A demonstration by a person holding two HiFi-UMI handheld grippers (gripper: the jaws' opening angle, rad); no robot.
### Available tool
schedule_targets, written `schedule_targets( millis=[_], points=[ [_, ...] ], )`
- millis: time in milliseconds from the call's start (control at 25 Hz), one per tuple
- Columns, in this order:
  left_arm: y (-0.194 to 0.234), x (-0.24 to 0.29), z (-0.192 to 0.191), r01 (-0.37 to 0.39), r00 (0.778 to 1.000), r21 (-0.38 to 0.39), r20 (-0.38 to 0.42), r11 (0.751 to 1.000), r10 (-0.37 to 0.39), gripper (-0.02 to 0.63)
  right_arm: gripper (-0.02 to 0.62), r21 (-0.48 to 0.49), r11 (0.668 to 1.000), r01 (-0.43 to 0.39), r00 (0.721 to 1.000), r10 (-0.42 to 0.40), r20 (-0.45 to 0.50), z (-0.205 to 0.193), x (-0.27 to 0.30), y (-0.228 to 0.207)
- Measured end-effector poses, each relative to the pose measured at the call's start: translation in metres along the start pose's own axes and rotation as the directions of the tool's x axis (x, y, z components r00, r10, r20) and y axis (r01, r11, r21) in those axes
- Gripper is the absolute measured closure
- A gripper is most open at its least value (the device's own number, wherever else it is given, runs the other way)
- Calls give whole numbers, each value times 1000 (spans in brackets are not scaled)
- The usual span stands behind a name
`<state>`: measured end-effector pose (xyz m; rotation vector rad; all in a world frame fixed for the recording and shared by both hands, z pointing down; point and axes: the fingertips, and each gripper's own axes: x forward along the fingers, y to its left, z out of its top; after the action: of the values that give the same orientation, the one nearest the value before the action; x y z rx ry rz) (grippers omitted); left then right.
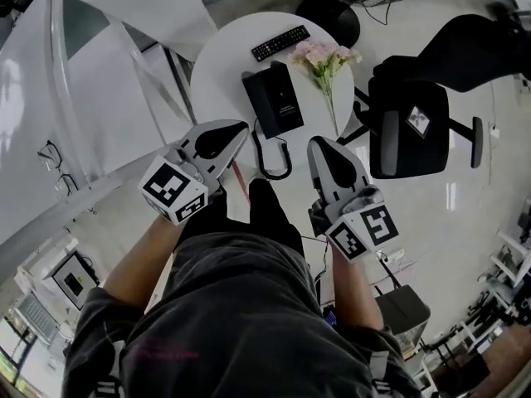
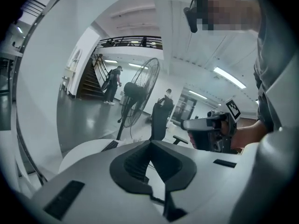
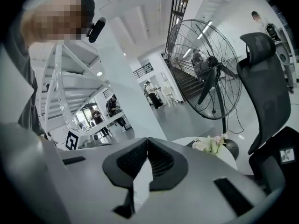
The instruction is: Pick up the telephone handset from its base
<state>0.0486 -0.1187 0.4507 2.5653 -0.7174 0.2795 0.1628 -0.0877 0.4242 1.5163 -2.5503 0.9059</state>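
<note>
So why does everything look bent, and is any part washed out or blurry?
Head view: wide lens bows the edges; the white table nearly blends into the pale floor, the telephone stays crisp. Left gripper view: dark corners, ceiling strip light glaring. Right gripper view: same bend; close fingers look soft, the fan sharper.

Telephone (image 1: 274,98) one dark mass in the head view, parts not told apart. Too small to read: buttons of the remote control (image 1: 280,42). Hidden behind the left gripper (image 1: 241,128) and right gripper (image 1: 319,144): near rim of the round table (image 1: 220,73). In both gripper views, telephone wholly hidden behind the jaws. Cut off at the right edge in the right gripper view: office chair (image 3: 266,97).
</note>
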Motion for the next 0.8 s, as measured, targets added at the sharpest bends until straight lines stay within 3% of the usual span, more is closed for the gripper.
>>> schedule_targets(
  millis=[320,800],
  points=[
    [42,25,-51,-87,996,-110,-29,990,84,592,575,11,999,-47,995,47,-83,-26,31,-29],
    [97,64,-144,-129,990,-251,-80,959,112,588,575,30,999,-36,982,41,-186,-74,58,-65]
  ],
)
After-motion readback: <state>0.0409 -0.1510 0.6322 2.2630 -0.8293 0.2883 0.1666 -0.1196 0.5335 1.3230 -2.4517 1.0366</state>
